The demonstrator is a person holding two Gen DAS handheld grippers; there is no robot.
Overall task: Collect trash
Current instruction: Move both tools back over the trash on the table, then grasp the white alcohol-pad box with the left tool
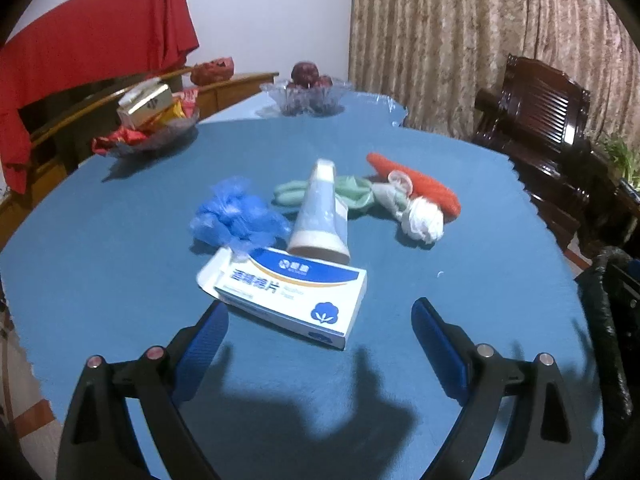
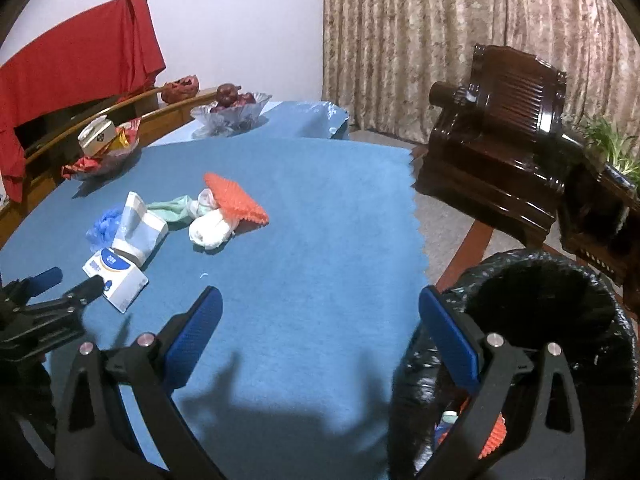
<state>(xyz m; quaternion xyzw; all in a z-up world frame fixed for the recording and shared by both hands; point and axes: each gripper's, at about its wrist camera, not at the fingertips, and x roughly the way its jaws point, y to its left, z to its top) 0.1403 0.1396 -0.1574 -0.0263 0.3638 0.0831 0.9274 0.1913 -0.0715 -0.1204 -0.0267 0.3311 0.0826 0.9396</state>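
Here both ribbed claws, left claw [image 1: 320,312] and right claw [image 2: 320,300], gape above felt cloth [image 1: 460,280].

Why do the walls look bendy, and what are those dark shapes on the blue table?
Left wrist view: the fisheye lens bends the curtain and darkens the corners. Both views: the dark shapes on the table are gripper shadows from light above; right wrist view looks slightly soft.

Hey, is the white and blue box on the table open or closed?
Open. The box lies flat with its left end flap folded outward, beside the left claw.
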